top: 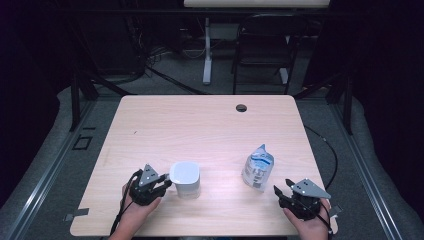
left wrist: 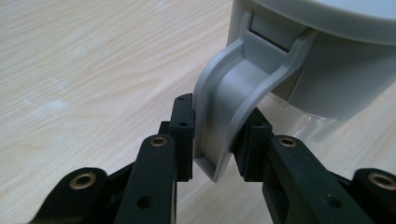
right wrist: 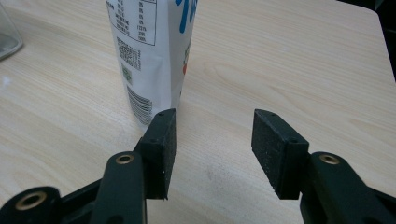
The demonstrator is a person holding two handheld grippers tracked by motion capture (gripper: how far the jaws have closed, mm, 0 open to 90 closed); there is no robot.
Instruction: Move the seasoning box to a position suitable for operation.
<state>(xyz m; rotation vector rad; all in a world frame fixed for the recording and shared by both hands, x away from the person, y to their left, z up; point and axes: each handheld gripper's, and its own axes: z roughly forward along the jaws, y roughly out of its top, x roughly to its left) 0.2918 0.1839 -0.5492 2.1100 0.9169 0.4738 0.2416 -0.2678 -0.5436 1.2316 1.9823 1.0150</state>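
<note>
I've got the left gripper [left wrist: 212,140] clamped on the grey jug's handle [left wrist: 229,107]; the right gripper [right wrist: 212,154] gapes empty, milk pouch [right wrist: 149,51] at its 11 o'clock.

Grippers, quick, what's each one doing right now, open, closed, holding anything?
Left gripper: shut on the jug handle.
Right gripper: open, holding nothing; the pouch stands just beyond its jaws.

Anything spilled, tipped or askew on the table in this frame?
Nothing stands out. The grey jug and the carton both stand upright on the dry table; the left gripper clamps the jug's handle.
</note>
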